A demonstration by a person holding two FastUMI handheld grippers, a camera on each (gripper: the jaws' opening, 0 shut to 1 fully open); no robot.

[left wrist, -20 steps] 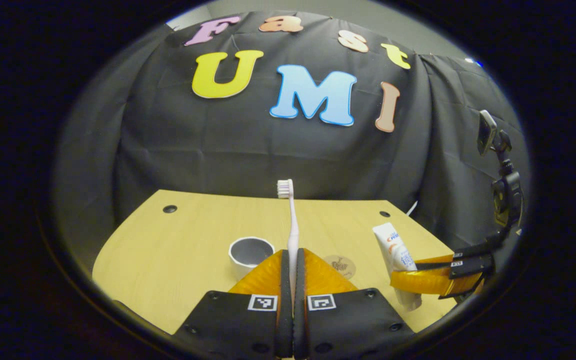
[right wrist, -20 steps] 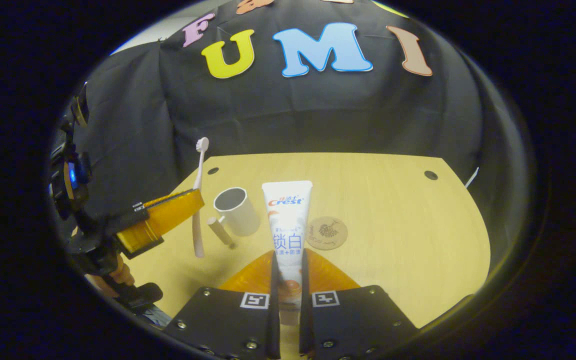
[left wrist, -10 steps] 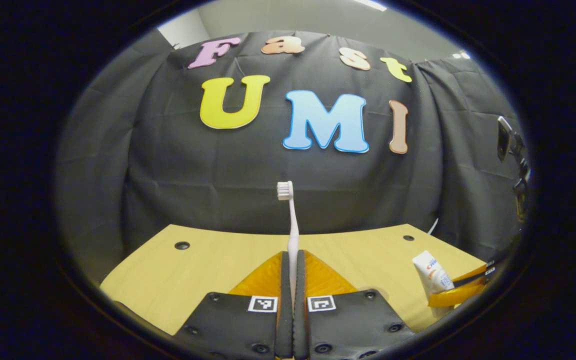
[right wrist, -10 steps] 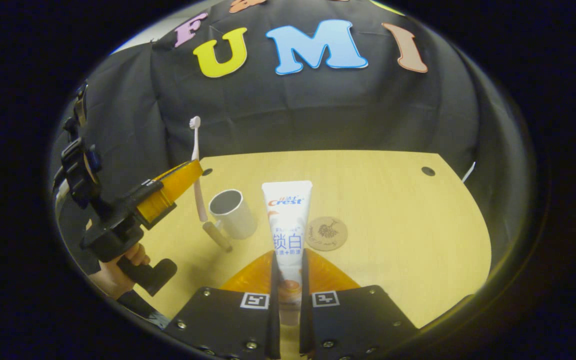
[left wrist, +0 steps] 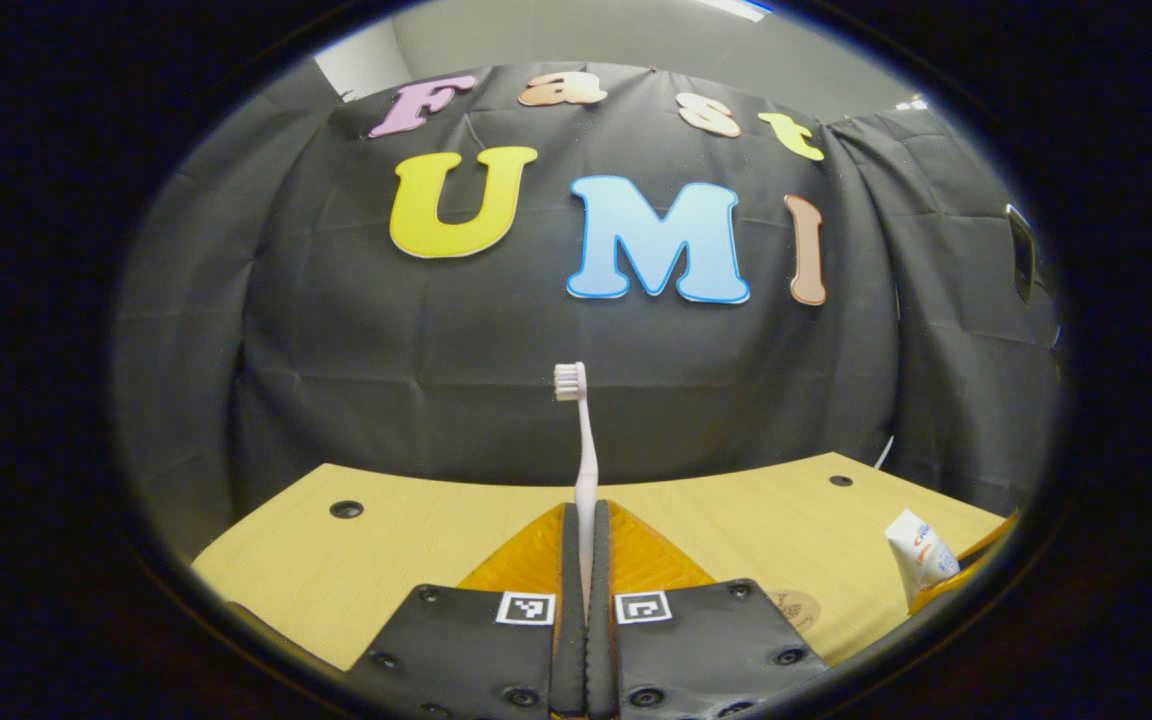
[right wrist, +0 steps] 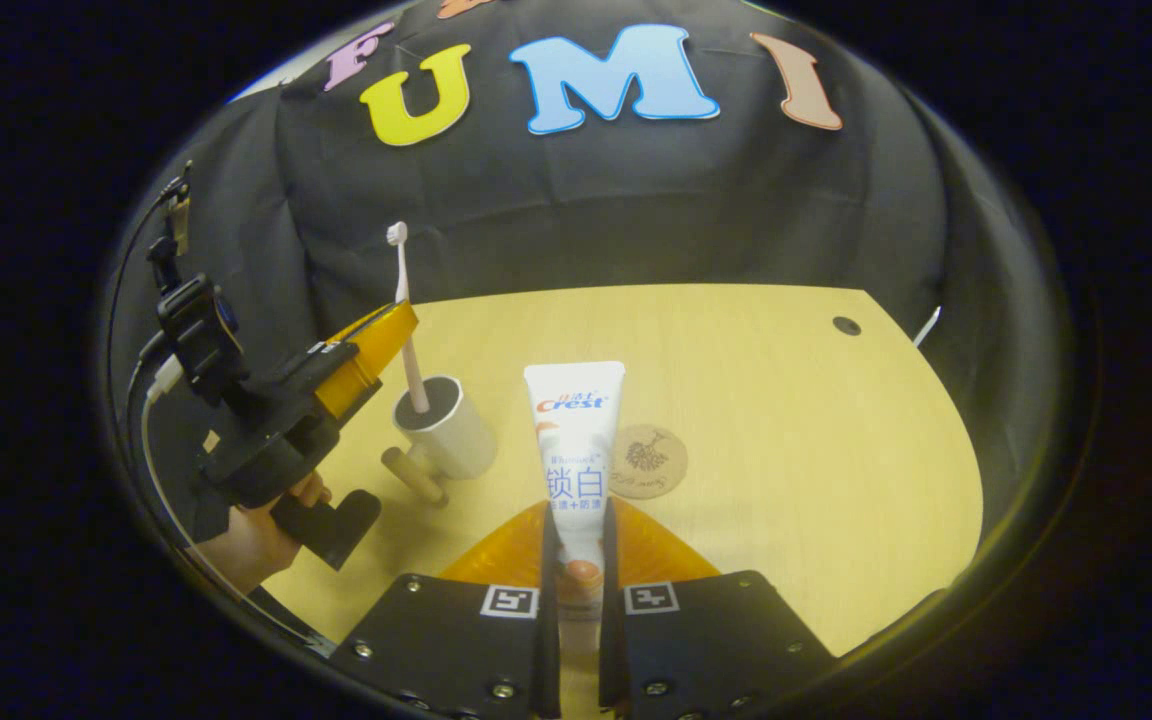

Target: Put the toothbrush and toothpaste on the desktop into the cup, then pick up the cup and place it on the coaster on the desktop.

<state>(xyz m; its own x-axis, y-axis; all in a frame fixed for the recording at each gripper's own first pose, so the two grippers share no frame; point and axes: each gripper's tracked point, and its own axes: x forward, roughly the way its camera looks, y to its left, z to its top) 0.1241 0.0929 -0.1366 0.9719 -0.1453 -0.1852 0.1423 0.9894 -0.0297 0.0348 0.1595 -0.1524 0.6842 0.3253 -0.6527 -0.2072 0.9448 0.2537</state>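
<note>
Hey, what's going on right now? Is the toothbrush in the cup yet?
Left gripper shut on toothbrush, its lower end inside cup. Right gripper shut on toothpaste, held above desk. Coaster bare, nothing blocking.

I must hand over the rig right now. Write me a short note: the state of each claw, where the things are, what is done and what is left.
Left claw: shut on the toothbrush, held upright with its lower end inside the cup.
Right claw: shut on the toothpaste, held above the desk beside the cup.
The cup stands on the desk, left of the coaster in the right gripper view. The coaster is bare.
Done: both items picked up; the toothbrush is entering the cup.
Left: release the toothbrush, put the toothpaste in the cup, then set the cup on the coaster.
</note>
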